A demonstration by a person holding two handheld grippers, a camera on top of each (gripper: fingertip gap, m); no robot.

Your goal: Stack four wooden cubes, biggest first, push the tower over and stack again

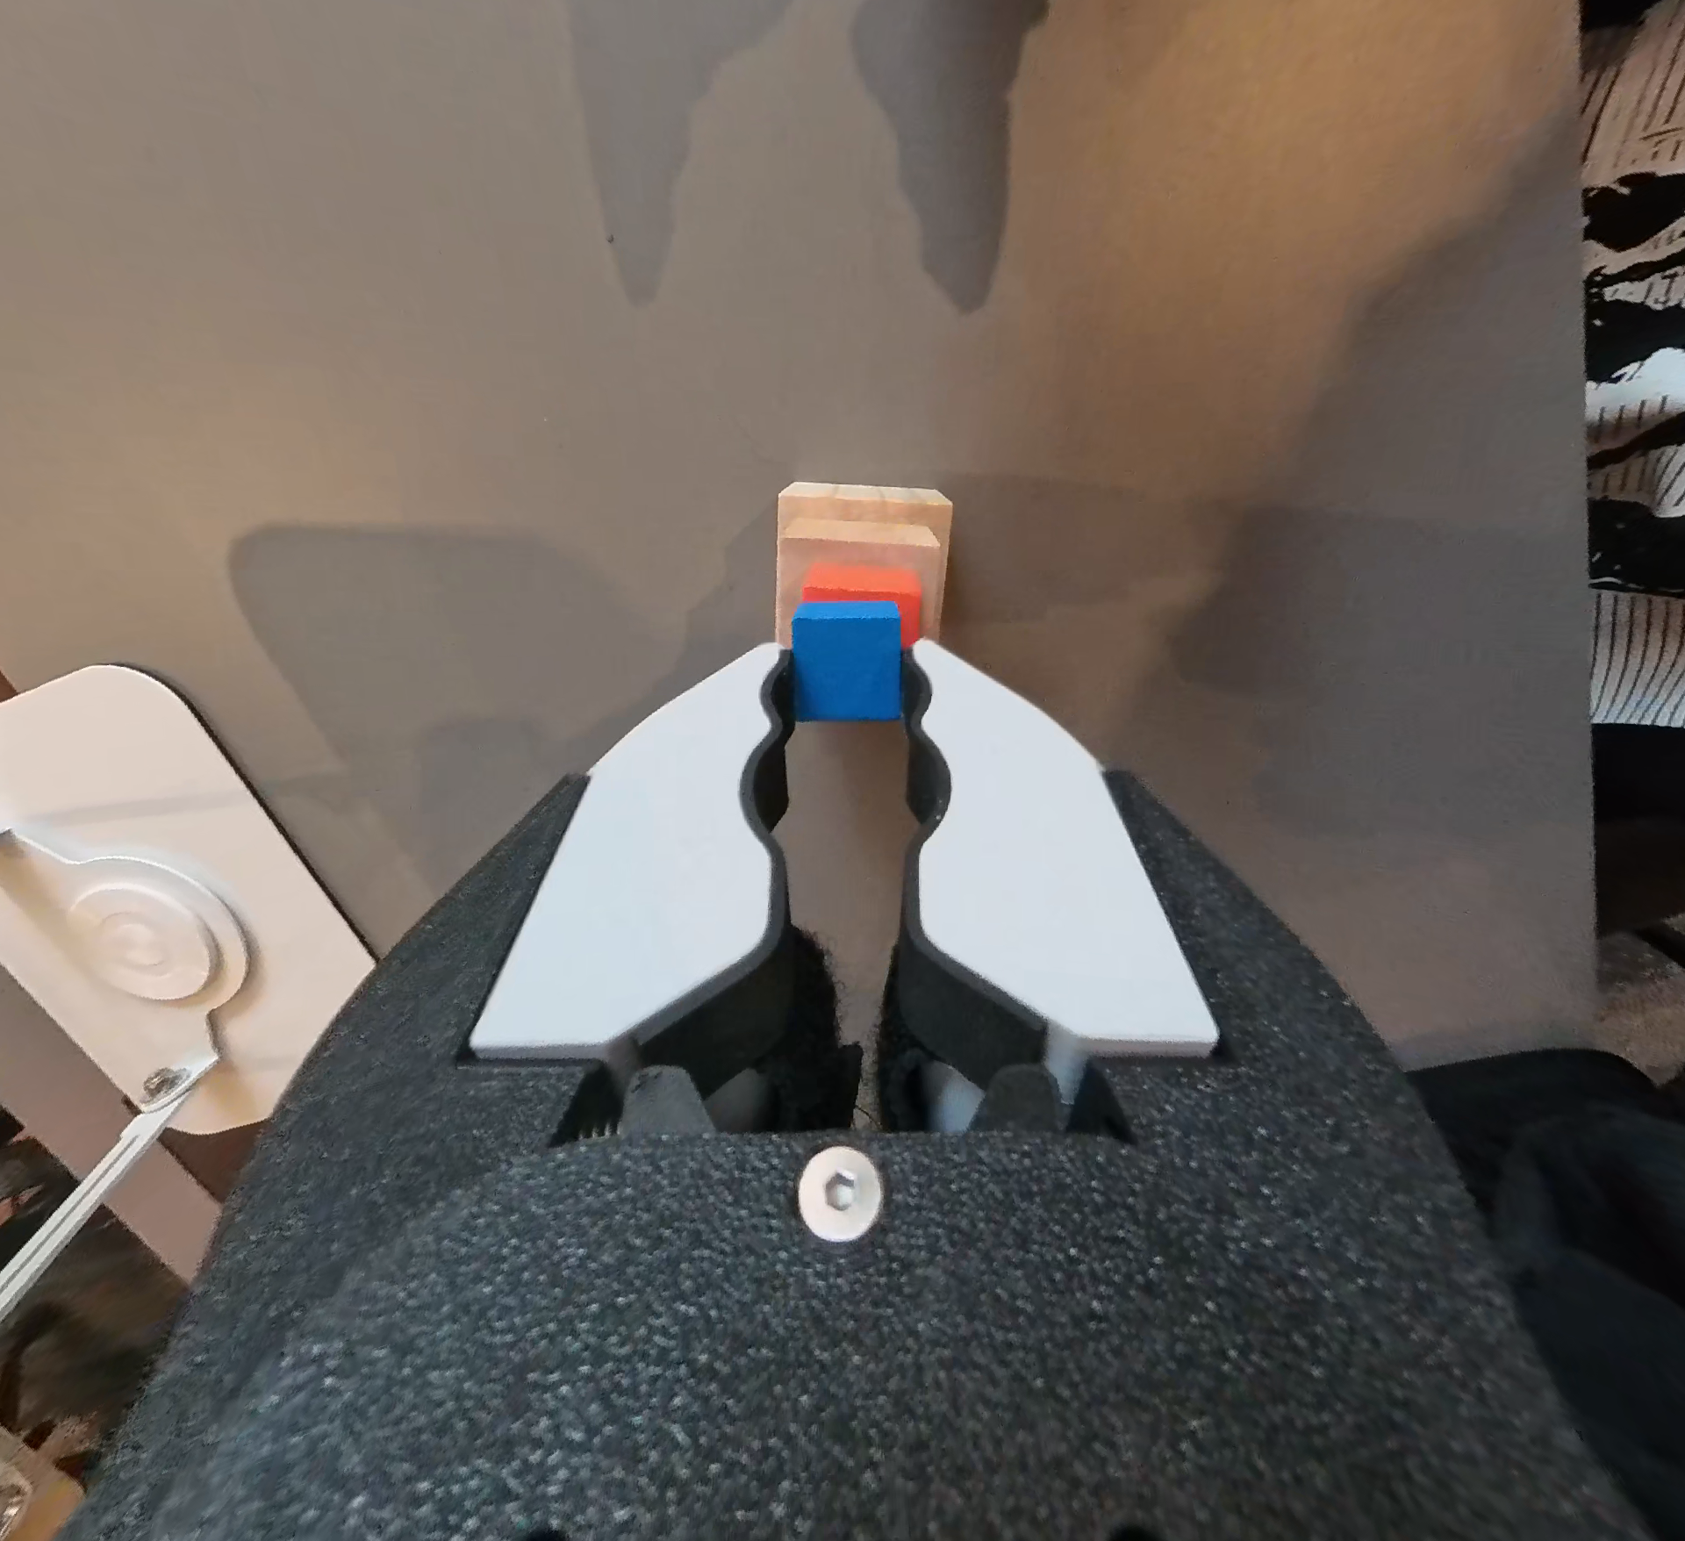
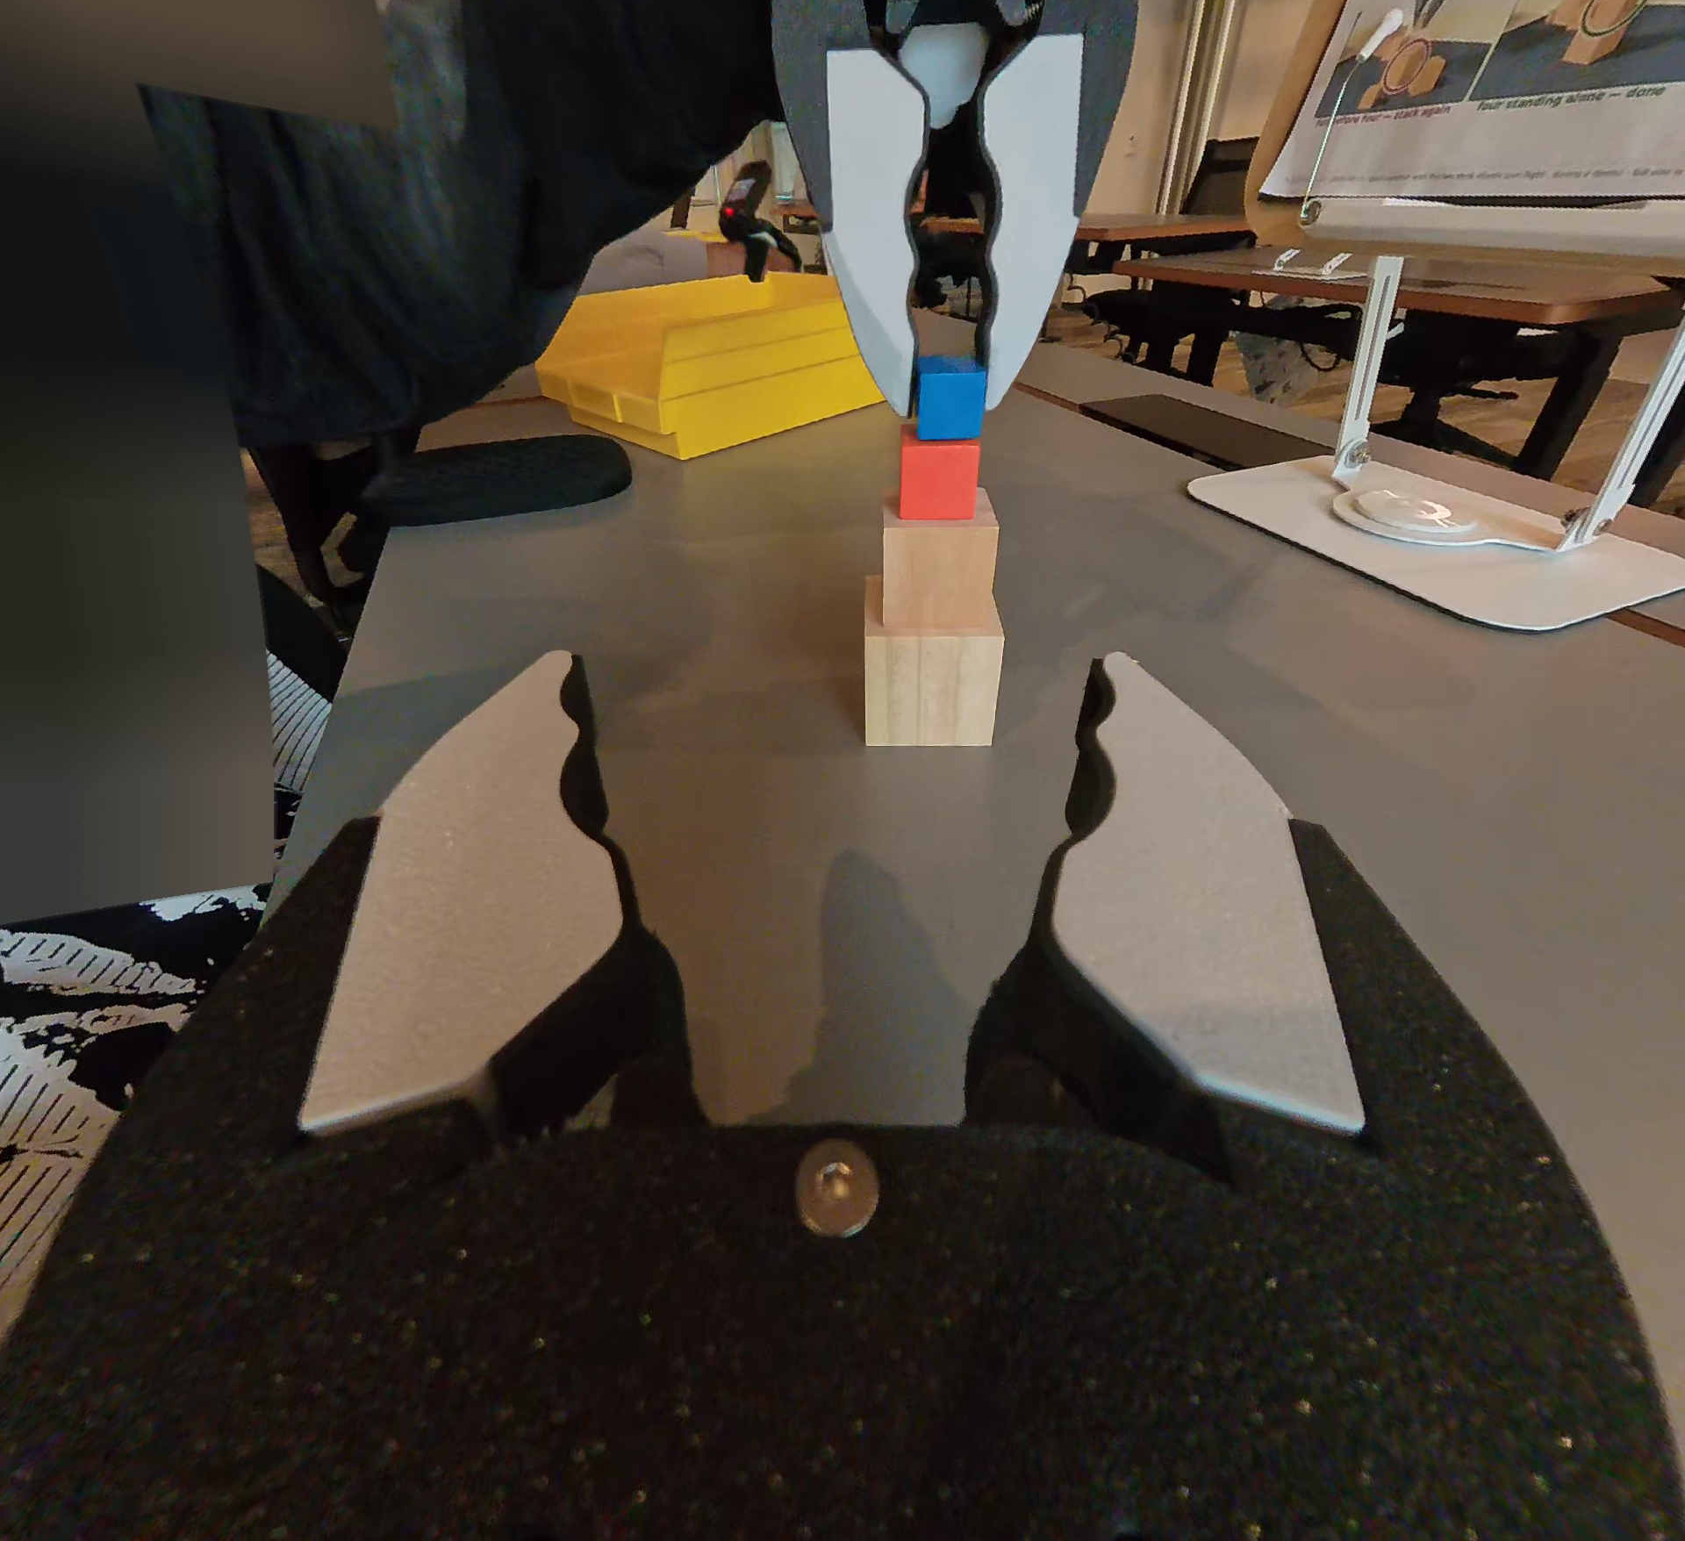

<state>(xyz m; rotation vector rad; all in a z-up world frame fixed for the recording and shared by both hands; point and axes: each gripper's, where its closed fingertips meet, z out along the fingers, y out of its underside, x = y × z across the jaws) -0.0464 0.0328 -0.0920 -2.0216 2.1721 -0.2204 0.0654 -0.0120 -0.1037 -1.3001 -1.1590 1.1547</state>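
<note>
- Left gripper (image 2: 948, 389): comes down from above, tips clamped on opp. sides of the blue cube (image 2: 950, 401). Grip sits high on the cube, lower part clear – judged so the tips stay off the cube below at set-down.
- Blue cube: at top of tower, on or just above the red cube (image 2: 939, 478); contact can't be confirmed. Left wrist view shows it centred betw. the jaws, tower directly under.
- Right gripper (image 2: 834, 777): jaws spread wide, nothing held, low over the grey table (image 2: 1368, 768), near side of tower, well apart from it. Judged parked clear so as not to knock the stack.
- Tower, bottom up: large plain wood cube (image 2: 932, 681), smaller plain wood cube (image 2: 939, 572), red, blue. Biggest-first order OK.
- Alignment: not true. Upper cubes sit off-centre twd. one side, second cube slightly turned vs. base. Stands upright.
- Finish: two lower cubes unpainted pale wood, grain visible; upper two matt paint, edges crisp.
- Surrounds: yellow bin (image 2: 711, 367) behind; white stand (image 2: 1422, 531) w/ instruction sheet to one side.
</note>
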